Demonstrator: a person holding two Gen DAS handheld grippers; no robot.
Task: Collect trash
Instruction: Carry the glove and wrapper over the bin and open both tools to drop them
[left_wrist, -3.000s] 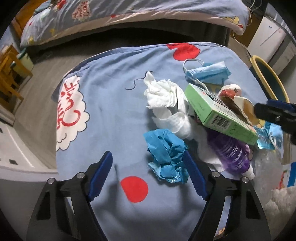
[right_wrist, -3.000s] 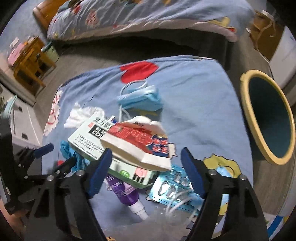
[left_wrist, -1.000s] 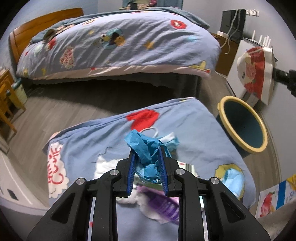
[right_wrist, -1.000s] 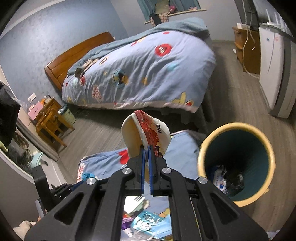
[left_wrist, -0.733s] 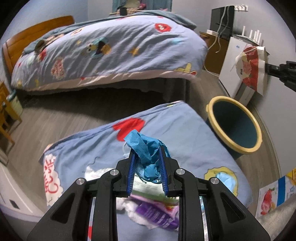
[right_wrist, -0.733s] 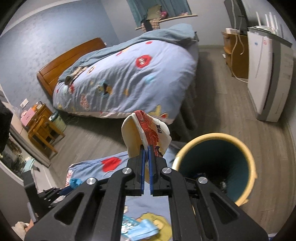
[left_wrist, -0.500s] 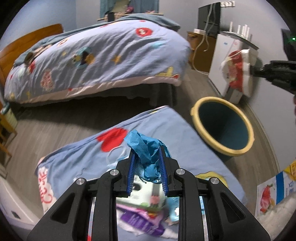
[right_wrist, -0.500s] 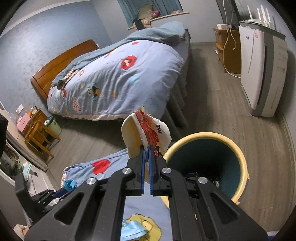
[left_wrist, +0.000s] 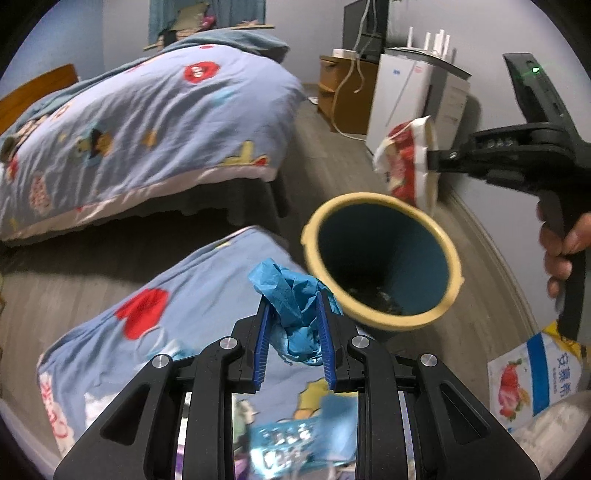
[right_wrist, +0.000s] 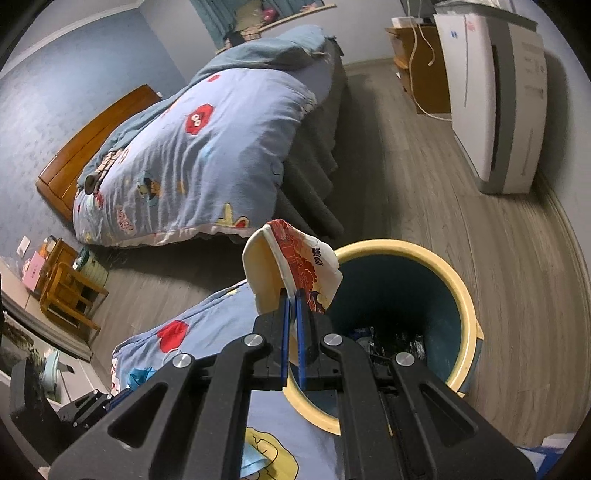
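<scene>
My left gripper (left_wrist: 293, 325) is shut on a crumpled blue wrapper (left_wrist: 291, 299), held above the blue cloth just left of the bin. The bin (left_wrist: 454, 266) is teal inside with a yellow rim and holds some trash at the bottom. My right gripper (right_wrist: 291, 321) is shut on a red and white paper bag (right_wrist: 295, 258), held over the near left rim of the bin (right_wrist: 469, 306). In the left wrist view the bag (left_wrist: 410, 162) hangs above the bin's far rim from the right gripper (left_wrist: 434, 162).
A blue patterned cloth (left_wrist: 184, 299) with more trash, including a blister pack (left_wrist: 288, 446), lies below the left gripper. A bed (right_wrist: 207, 147) stands behind. A white appliance (right_wrist: 502, 96) and a wooden cabinet (right_wrist: 417, 62) stand along the right wall. A printed bag (left_wrist: 532, 373) lies on the floor.
Both grippers have moved right, toward the bin, with their loads. The right gripper's bag is now over the bin's rim; the left gripper's wrapper is close beside it.
</scene>
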